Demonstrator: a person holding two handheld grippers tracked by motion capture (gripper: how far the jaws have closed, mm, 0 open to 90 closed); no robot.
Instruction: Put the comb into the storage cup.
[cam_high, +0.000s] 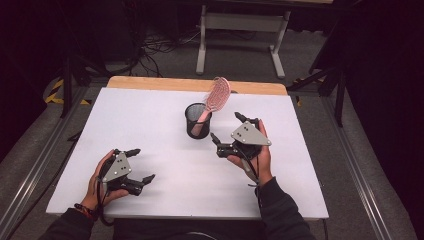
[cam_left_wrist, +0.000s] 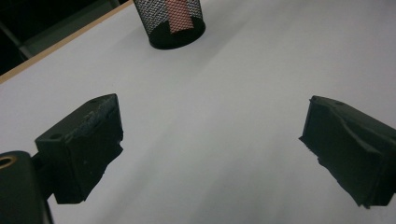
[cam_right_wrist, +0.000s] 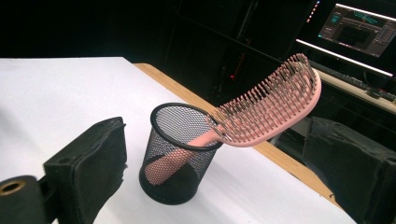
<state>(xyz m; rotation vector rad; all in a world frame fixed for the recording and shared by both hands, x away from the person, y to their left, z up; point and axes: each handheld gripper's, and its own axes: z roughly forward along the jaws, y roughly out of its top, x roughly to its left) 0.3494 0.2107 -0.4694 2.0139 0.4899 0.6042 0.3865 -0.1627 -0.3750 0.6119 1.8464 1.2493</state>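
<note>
A black mesh cup (cam_high: 198, 121) stands upright near the middle of the white table (cam_high: 150, 110). A pink hairbrush (cam_high: 216, 98) rests in it, handle down, head leaning over the rim to the right. The right gripper view shows the cup (cam_right_wrist: 180, 154) and brush (cam_right_wrist: 271, 109) close ahead. My right gripper (cam_high: 229, 129) is open just right of the cup, nothing between its jaws. My left gripper (cam_high: 141, 165) is open near the table's front left, empty. In the left gripper view the cup (cam_left_wrist: 171, 22) stands far ahead.
A wooden strip (cam_high: 195, 85) runs along the table's far edge. Beyond it stands a white metal frame (cam_high: 240, 30) on the floor with cables. A lit monitor (cam_right_wrist: 357, 23) glows in the dark behind the table in the right gripper view.
</note>
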